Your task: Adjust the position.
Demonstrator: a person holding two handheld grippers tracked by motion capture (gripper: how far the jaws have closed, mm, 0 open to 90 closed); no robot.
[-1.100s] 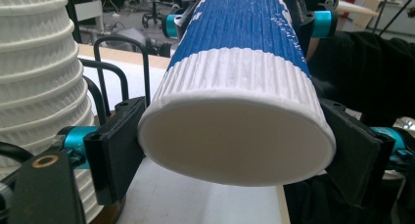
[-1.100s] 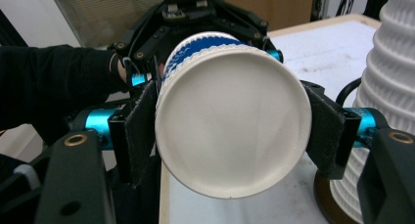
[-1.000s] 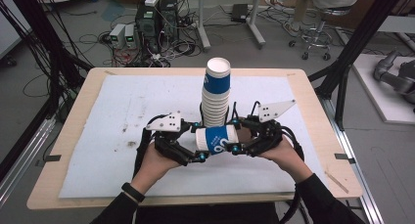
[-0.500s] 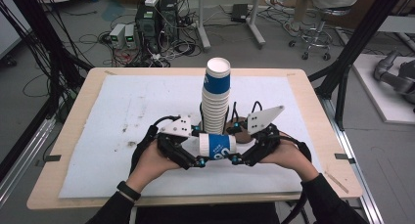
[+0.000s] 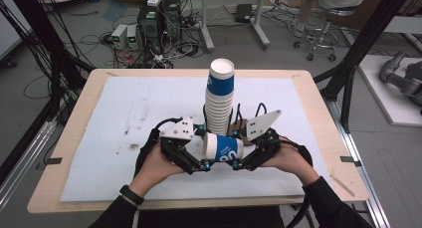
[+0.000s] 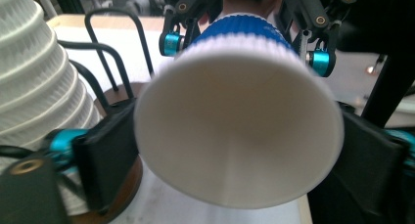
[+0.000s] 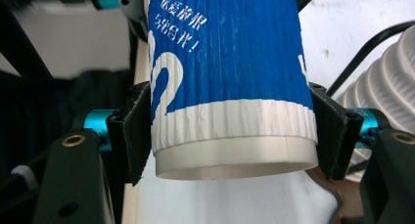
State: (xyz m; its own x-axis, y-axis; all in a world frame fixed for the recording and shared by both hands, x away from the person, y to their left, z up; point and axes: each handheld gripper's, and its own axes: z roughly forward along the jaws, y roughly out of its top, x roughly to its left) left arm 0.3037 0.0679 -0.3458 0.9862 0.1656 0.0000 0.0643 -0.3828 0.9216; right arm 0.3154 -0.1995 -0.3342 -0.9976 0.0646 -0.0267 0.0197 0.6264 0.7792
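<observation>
While your right tongs (image 7: 230, 136) clamp the blue cup (image 5: 224, 148) by its base end, sideways just above the bench (image 5: 114, 118) before the cup stack (image 5: 220, 96), your left tongs (image 6: 235, 150) have just been opening – apart around its rim, likely handing it over.

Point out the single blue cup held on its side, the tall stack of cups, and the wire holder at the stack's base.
single blue cup (image 5: 224, 148), high view, on its blue side wall.
stack of cups (image 5: 219, 96), high view, on the white ribbed middle of the stack.
wire holder (image 6: 110, 50), left gripper view, on a black wire loop.
</observation>
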